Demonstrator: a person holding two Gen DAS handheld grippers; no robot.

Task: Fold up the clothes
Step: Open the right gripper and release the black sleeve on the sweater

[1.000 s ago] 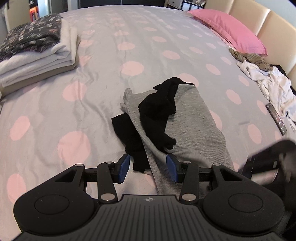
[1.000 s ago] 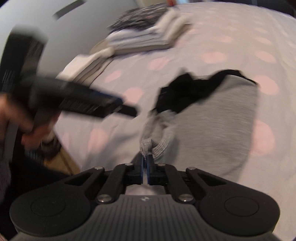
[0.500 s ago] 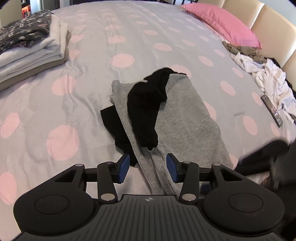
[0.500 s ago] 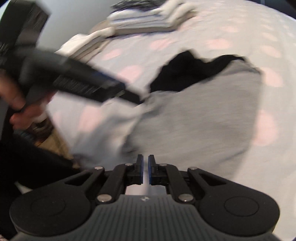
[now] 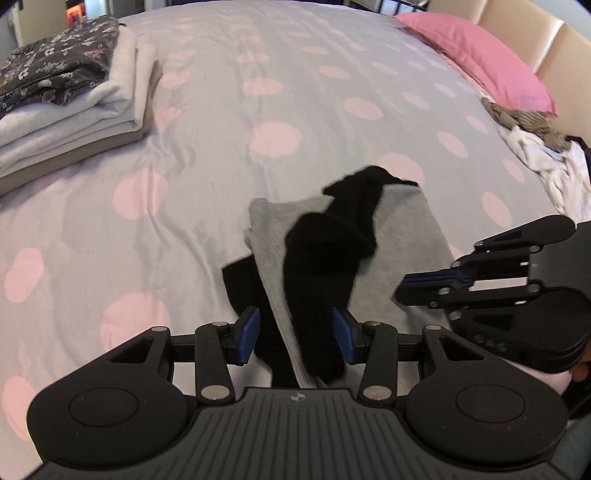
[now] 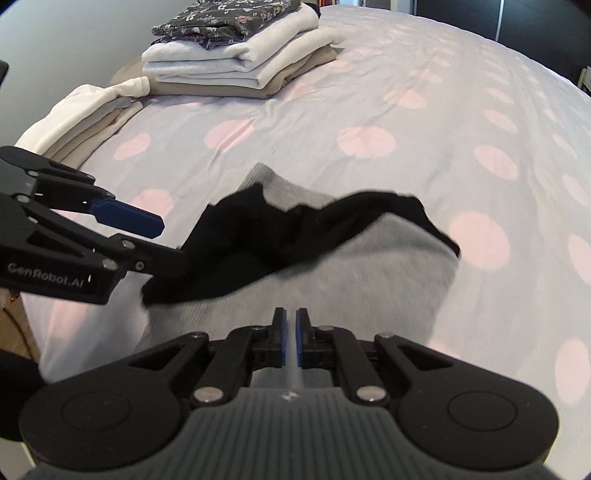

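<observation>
A grey garment [image 5: 399,236] lies on the dotted bed cover, with a black garment [image 5: 332,251] draped across it. Both also show in the right wrist view, grey [image 6: 369,273] and black [image 6: 280,232]. My left gripper [image 5: 295,334] is open, its pads on either side of the near end of the black and grey cloth. My right gripper [image 6: 290,338] is nearly shut with a thin gap, empty, just above the grey garment's near edge. It shows from the side in the left wrist view [image 5: 436,286].
A stack of folded clothes [image 5: 62,107] sits at the far left of the bed, also in the right wrist view [image 6: 236,51]. A pink pillow [image 5: 476,55] and a pile of unfolded laundry [image 5: 546,155] lie at the right. The headboard [image 5: 535,33] stands behind.
My right gripper let go of the grey garment's corner and drew back, jaws now slightly apart. My left gripper moved forward, so the black cloth's end now lies between its pads.
</observation>
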